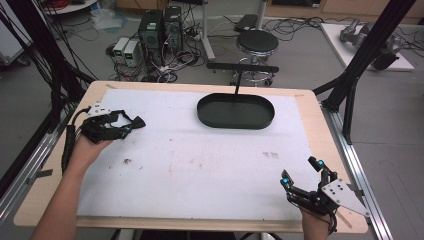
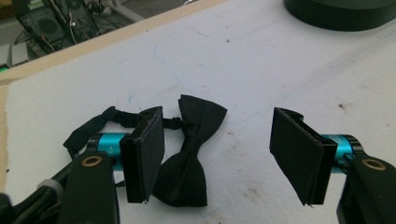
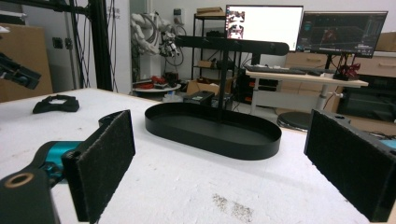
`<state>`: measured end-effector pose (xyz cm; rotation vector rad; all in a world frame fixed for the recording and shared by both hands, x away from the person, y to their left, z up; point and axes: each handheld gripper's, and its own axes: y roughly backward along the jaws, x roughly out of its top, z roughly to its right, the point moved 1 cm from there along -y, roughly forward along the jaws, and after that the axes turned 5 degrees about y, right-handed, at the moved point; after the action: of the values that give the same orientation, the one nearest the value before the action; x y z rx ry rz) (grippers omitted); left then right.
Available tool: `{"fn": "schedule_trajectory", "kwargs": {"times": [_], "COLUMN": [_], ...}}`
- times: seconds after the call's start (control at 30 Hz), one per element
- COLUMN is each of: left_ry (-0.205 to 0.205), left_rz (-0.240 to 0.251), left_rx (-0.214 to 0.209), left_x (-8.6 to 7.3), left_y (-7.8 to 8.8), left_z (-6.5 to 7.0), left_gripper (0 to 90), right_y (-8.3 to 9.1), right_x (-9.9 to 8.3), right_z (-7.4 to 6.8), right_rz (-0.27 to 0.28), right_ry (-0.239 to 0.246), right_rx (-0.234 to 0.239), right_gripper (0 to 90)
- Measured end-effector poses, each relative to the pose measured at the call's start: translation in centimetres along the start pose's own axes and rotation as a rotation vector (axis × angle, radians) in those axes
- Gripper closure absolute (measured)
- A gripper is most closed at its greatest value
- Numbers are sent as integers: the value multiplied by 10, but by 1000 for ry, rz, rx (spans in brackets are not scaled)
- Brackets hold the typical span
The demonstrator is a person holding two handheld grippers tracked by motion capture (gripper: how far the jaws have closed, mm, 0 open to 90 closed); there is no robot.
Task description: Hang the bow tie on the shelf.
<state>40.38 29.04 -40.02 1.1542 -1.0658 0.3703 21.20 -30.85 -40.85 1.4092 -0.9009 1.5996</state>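
A: Black oval tray (image 1: 235, 111) at twelve o'clock, high view; left gripper (image 1: 131, 125) at nine, right gripper (image 1: 300, 172) at five, jaws apart.

B: Left gripper view: jaws wide apart, bow tie (image 2: 191, 149) on the mat (image 2: 261, 70) just beside the left pad (image 2: 144, 154).

A: Right gripper view: jaws apart, tray ahead, bow tie at ten o'clock.

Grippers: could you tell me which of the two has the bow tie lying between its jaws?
The left gripper: the black bow tie lies on the mat between its open jaws. The right gripper has bare mat between its jaws.
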Motion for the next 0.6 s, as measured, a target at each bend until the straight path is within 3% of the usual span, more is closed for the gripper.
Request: {"fn": "schedule_trajectory", "kwargs": {"times": [0.13,0.23,0.3,0.37,0.6], "left_ry": [-1,-2,5,3,4], "left_rz": [-64,-77,-128,-147,-159], "left_rx": [-6,-1,-5,-3,-13], "left_x": [0,-2,-7,-9,-13], "left_y": [-17,-23,-33,-36,-44], "left_z": [-5,-6,-9,-10,-13], "left_gripper": [386,428,458,464,531], "right_y": [-1,0,1,2,3], "right_x": [-2,-3,-4,-4,-7], "right_z": [-1,0,0,1,2], "right_rz": [-11,-13,-15,-14,-21], "right_ry": [-10,-7,-8,-8,-18], "right_rx": [6,9,7,8,5], "right_gripper": [77,77,77,77,77]}}
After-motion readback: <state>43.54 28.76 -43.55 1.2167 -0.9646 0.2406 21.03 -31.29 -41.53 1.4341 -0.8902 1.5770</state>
